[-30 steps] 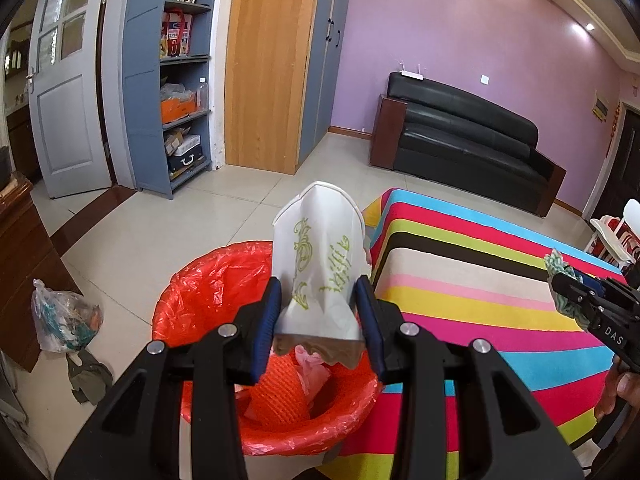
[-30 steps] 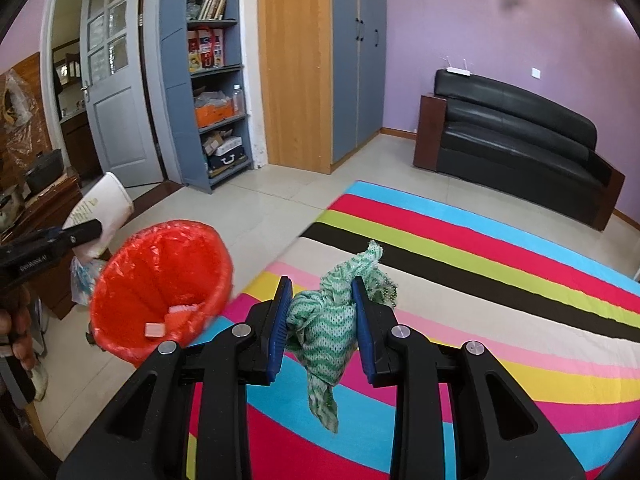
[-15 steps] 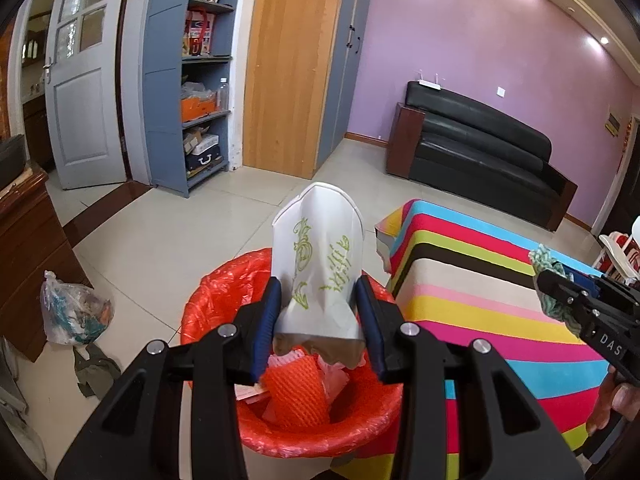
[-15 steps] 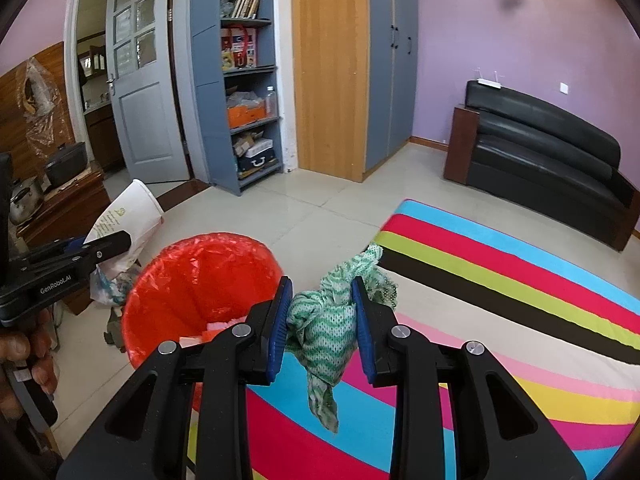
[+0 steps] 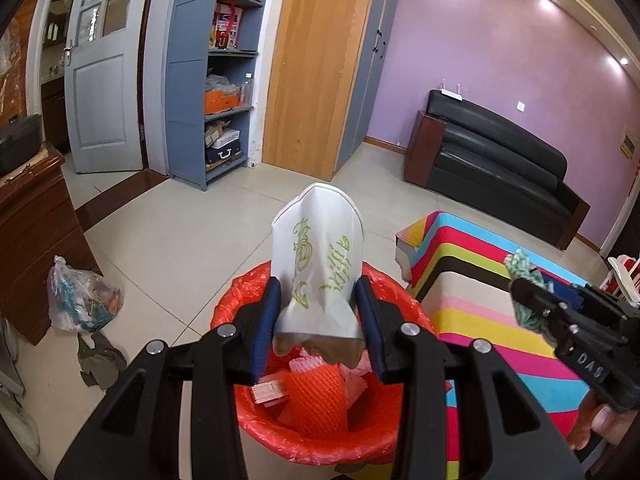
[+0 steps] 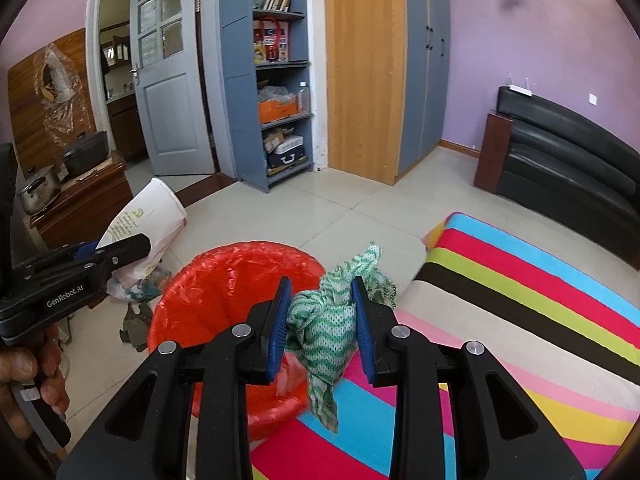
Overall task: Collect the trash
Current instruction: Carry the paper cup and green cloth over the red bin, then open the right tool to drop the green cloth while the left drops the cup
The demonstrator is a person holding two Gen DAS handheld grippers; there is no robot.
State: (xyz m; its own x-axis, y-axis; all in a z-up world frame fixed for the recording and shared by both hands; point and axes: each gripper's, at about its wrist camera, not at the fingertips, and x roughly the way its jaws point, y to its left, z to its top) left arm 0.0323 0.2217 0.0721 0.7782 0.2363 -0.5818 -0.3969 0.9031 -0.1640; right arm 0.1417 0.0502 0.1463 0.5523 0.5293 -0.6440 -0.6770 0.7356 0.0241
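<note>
left claw (image 5: 318,312) clamped on a crushed white paper cup (image 5: 318,264) with green print, rim pointing away, held above the bin (image 5: 240,312). right claw (image 6: 322,320) clamped on a knotted green-and-white cloth (image 6: 326,328), tail hanging below the pads, poised over the near rim of the bin (image 6: 224,276). bin lined with a red bag, holding orange foam net (image 5: 316,404), pink scraps and a small card. bin on tiled floor (image 5: 168,240), touching the corner of a striped rug (image 5: 500,320). left of bin: clear bag of rubbish (image 5: 80,304) and a dark rag (image 5: 100,360) beside a wooden cabinet (image 5: 32,240). beyond: blue shelves (image 5: 224,80), wooden wardrobe (image 5: 320,60), black sofa (image 5: 500,152) against a purple wall. in the right view, fingers (image 6: 24,364) of a hand around the left claw's handle; pots (image 6: 84,156) on a counter (image 6: 92,196) at far left.
</note>
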